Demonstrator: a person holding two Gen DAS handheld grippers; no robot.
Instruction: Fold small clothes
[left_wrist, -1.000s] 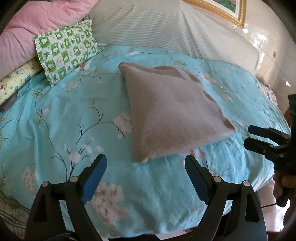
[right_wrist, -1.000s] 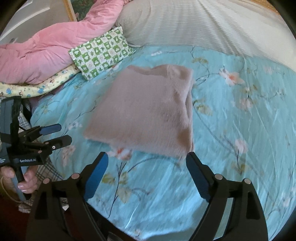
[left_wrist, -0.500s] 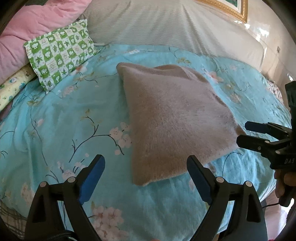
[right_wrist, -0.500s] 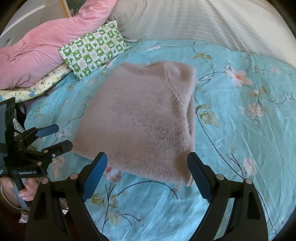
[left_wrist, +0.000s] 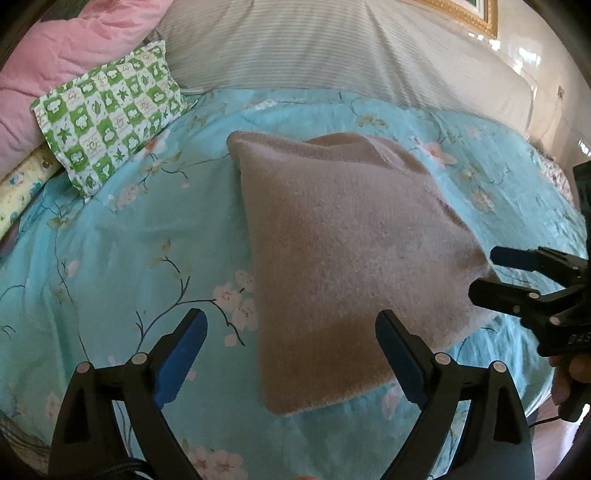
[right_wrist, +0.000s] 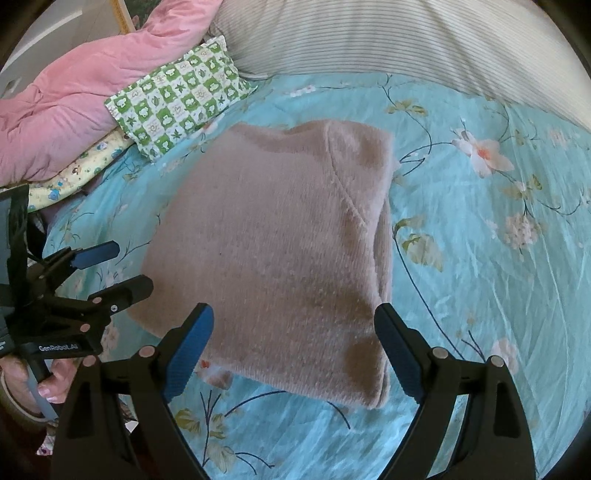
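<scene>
The tan fuzzy sweater (left_wrist: 351, 258) lies part-folded in the middle of the floral bedspread (left_wrist: 129, 240), near the green checked pillow (left_wrist: 110, 122) at far left. It looks soft, light and limp, so its near corners and hem should be pinched through every layer. The left gripper (left_wrist: 291, 354) and right gripper (right_wrist: 295, 350) both hang wide open and empty; no containers show.

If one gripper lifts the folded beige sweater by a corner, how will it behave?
The sweater looks like soft, fuzzy knit, so it would probably droop and unfold. Its thick stacked layers suggest moderate weight. The fuzzy surface should grip rather than slip, and pushing may wrinkle the bedspread.
</scene>
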